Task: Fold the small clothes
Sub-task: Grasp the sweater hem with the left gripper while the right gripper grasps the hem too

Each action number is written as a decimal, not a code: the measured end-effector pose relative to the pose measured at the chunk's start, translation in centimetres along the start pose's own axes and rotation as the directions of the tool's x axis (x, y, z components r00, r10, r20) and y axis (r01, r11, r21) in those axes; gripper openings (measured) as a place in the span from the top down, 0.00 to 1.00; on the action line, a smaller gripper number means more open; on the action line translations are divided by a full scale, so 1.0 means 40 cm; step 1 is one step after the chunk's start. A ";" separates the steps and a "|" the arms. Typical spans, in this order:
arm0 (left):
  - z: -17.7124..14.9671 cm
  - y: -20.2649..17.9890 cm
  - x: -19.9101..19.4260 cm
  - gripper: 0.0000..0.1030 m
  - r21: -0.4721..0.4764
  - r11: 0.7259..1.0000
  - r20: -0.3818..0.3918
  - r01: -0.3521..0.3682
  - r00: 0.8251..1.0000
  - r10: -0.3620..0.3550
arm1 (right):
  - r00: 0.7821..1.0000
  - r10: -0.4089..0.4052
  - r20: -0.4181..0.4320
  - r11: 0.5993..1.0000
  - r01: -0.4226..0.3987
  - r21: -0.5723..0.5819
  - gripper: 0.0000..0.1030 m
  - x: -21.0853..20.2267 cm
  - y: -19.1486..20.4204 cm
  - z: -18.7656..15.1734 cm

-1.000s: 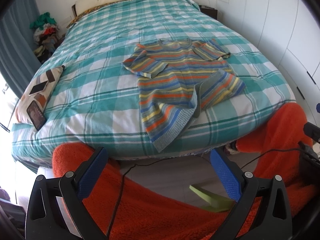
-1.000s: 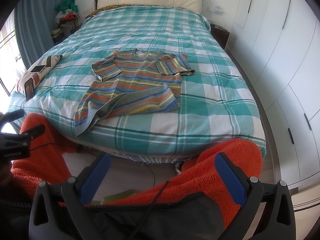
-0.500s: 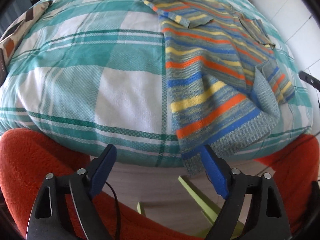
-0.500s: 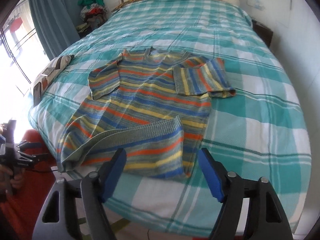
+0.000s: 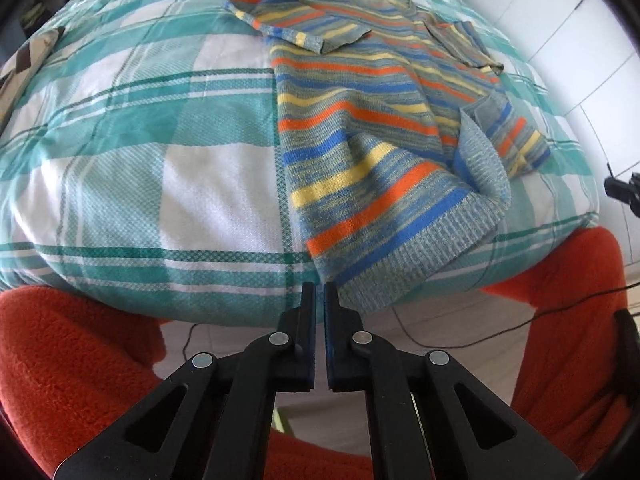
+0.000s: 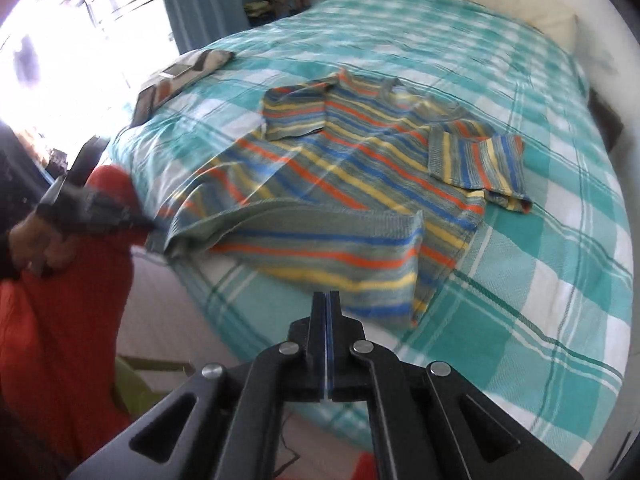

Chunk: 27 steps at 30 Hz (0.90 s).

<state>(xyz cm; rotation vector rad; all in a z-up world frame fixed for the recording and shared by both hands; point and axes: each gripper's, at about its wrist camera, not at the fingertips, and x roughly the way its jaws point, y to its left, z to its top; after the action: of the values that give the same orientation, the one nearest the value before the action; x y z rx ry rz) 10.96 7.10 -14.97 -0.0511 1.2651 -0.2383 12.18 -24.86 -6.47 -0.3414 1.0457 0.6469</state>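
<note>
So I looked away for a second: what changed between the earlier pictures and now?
Both claws dropped toward the bed's near edge and snapped shut: left claw at the striped sweater's hem corner, right claw empty, short of its folded hem. The sweater lies unmoved on the plaid bedspread.

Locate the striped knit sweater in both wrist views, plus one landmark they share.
Left wrist: the striped knit sweater runs from upper centre down to lower centre-right, its ribbed hem hanging over the bed edge by the tool tips.
Right wrist: the sweater lies mid-frame, hem toward the lower left, one corner folded back.
Shared landmark: the teal and white checked bedspread beneath it.
</note>
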 end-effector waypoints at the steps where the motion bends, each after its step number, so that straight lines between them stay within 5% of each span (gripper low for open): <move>1: -0.001 -0.001 -0.005 0.97 0.011 1.000 0.004 -0.017 1.000 0.017 | 1.000 -0.014 -0.027 1.000 0.014 0.003 1.00 -0.009 0.008 -0.028; 3: 0.010 0.009 0.005 0.91 0.009 0.999 0.000 -0.031 1.000 0.031 | 0.998 -0.032 -0.052 0.997 0.035 0.062 0.92 -0.005 -0.005 -0.061; 5: 0.032 0.012 0.034 0.52 -0.002 1.000 -0.005 -0.025 1.000 0.025 | 0.998 -0.042 -0.037 0.991 0.046 0.129 0.51 0.016 -0.039 -0.057; 6: 0.037 0.012 0.044 0.45 -0.008 0.999 0.001 -0.042 0.999 0.042 | 0.998 -0.062 -0.002 0.986 0.061 0.156 0.29 0.025 -0.058 -0.045; 7: 0.046 0.003 0.061 0.43 -0.009 0.998 -0.002 -0.057 0.998 0.057 | 0.996 -0.073 0.042 0.981 0.064 0.183 0.28 0.036 -0.079 -0.024; 11: 0.057 0.010 0.117 0.44 -0.042 0.996 -0.049 -0.081 0.996 0.079 | 0.995 -0.083 0.047 0.965 0.069 0.253 0.41 0.168 -0.178 0.110; 14: 0.058 -0.001 0.127 0.44 -0.023 0.994 -0.047 -0.108 0.993 0.107 | 0.995 -0.072 -0.066 0.959 0.088 0.271 0.59 0.308 -0.234 0.187; 15: 0.057 -0.003 0.128 0.44 -0.016 0.994 -0.045 -0.110 0.993 0.110 | 0.993 -0.056 -0.101 0.957 0.082 0.278 0.82 0.347 -0.245 0.195; 16: 0.057 -0.004 0.129 0.56 -0.011 0.995 -0.047 -0.094 0.994 0.094 | 0.991 -0.049 -0.121 0.961 0.080 0.265 0.96 0.369 -0.245 0.197; 17: 0.056 -0.009 0.131 0.82 -0.013 0.998 -0.055 -0.059 0.997 0.059 | 0.991 -0.058 -0.118 0.969 0.084 0.234 0.96 0.369 -0.232 0.197; 18: 0.055 -0.008 0.131 0.97 -0.020 1.000 -0.066 -0.010 0.998 0.008 | 0.995 -0.040 -0.087 0.978 0.057 0.198 0.96 0.346 -0.211 0.194; 22: 0.045 -0.007 0.099 0.99 0.001 1.000 -0.047 0.015 0.999 -0.015 | 0.997 0.076 0.031 0.997 -0.077 0.017 0.96 0.148 -0.095 0.113; 27: 0.033 0.005 0.040 0.99 0.055 0.998 -0.027 -0.007 1.000 0.009 | 0.993 0.020 -0.116 0.983 -0.041 -0.180 0.96 0.016 0.000 -0.067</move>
<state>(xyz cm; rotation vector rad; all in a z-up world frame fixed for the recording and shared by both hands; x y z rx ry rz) 12.68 6.85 -16.12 0.0045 1.2849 -0.2674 10.53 -26.12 -8.28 -0.5274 1.1044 0.7598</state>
